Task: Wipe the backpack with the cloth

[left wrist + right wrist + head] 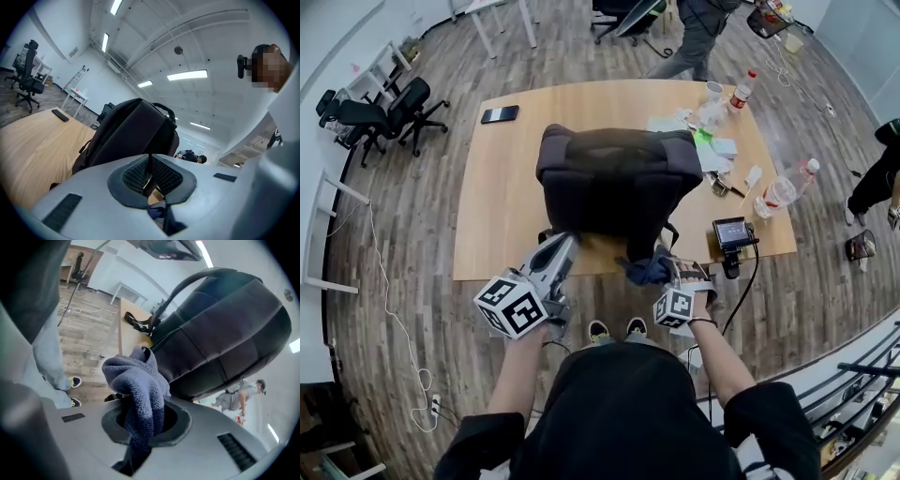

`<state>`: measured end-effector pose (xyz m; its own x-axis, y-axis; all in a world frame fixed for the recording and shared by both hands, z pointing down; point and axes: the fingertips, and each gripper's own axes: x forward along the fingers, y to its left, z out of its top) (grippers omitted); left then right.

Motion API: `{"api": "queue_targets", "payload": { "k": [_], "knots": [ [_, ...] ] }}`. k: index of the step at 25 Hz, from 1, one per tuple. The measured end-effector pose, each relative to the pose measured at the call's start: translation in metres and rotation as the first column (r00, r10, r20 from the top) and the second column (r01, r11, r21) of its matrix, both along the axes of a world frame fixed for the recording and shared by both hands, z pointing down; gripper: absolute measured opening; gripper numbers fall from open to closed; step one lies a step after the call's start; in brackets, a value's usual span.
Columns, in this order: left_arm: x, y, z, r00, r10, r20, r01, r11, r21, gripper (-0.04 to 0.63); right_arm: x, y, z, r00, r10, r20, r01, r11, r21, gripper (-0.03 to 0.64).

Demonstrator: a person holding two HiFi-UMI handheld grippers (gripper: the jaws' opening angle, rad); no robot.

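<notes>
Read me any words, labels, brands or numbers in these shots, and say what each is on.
Nothing here can be read.
Red bottle label: too small and blurred.
Small screen: too small.
Marker cubes: square patterns only, no letters.

- Pale grey shells on left gripper (565, 242) and right gripper (671, 269), dark ribbed pads (165, 174) inside?
- Yes. Black-and-white marker cube (511, 305) behind each. Black short-sleeved top (619, 412), dark wristband (703, 322) behind right gripper, dark shoes (598, 330).
</notes>
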<state>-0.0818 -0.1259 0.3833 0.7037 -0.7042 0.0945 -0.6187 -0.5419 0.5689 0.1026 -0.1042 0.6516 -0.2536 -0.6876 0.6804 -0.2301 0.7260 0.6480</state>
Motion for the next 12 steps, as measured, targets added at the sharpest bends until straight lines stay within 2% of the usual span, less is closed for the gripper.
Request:
{"api": "queue_targets", "payload": {
  "k": [2, 4, 7, 9, 12],
  "knots": [
    [0.001, 0.001, 0.001, 1.000, 0.004, 0.005, -0.004, 1.000, -0.002, 0.018, -0.006, 0.005, 0.001, 0.999, -0.041, -0.030, 0.041, 0.999, -0.021, 0.034],
    [0.003, 0.000, 0.001, 1.000, 0.004, 0.011, -0.004, 1.000, 0.003, 0.018, -0.008, -0.001, -0.017, 0.999, -0.039, -0.024, 0.039, 0.999, -0.001, 0.034],
    [0.001, -0.003, 0.000, 1.000, -0.002, 0.026, 0.002, 1.000, 0.013, 0.018, -0.019, -0.024, -0.087, 0.998, -0.031, 0.054, 0.022, 0.986, 0.165, 0.034],
    [-0.001, -0.003, -0.001, 1.000, -0.006, 0.026, 0.006, 1.000, 0.015, 0.018, -0.029, -0.038, -0.153, 0.992, -0.048, 0.117, 0.009, 0.951, 0.310, 0.034],
    [-0.001, -0.004, 0.000, 1.000, -0.009, 0.023, 0.009, 1.000, 0.013, 0.018, -0.039, -0.051, -0.252, 0.976, -0.092, 0.197, -0.017, 0.871, 0.491, 0.034]
  ]
}}
